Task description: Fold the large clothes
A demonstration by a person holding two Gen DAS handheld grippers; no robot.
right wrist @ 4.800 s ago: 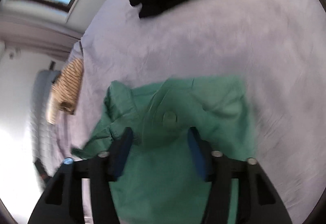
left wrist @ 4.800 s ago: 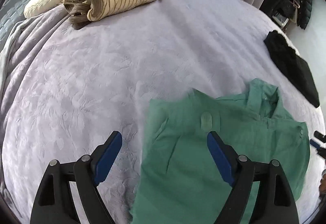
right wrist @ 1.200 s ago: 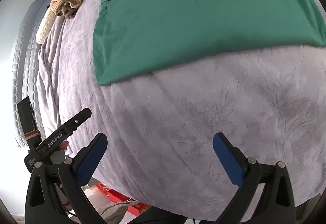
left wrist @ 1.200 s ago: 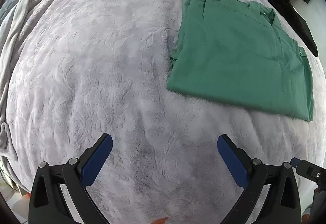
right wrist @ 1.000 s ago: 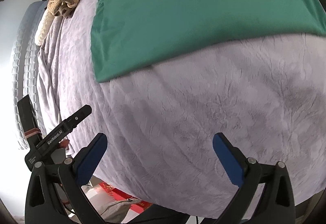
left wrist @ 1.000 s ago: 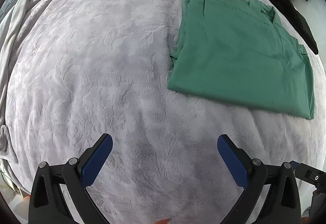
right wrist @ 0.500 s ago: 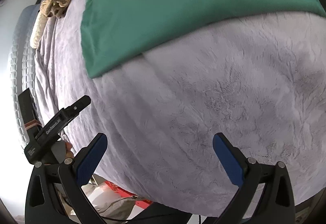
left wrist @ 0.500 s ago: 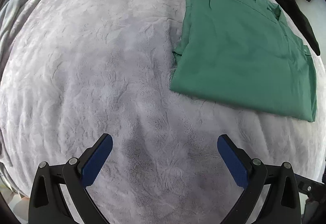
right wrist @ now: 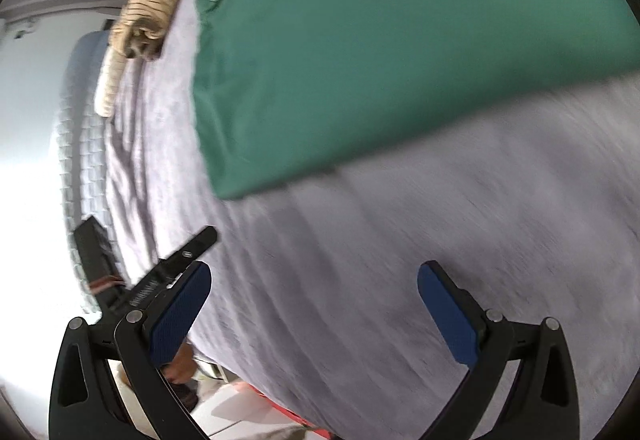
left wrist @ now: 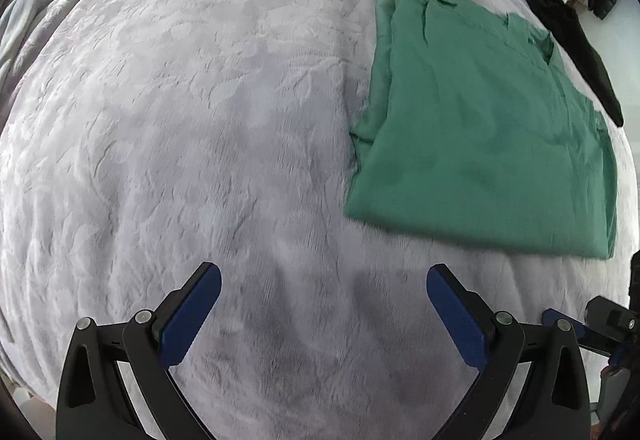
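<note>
The left gripper hangs over the pale grey bedspread with its jaws spread wide and nothing between them; the folded green shirt lies flat ahead of the jaws and off to their right, well clear of both blue pads; a black garment lies beyond the shirt's far right edge; the right gripper likewise stands wide open and empty, the shirt's near edge ahead of its jaws, though this view is blurred; a striped tan garment sits bunched far ahead to the left of those jaws.
</note>
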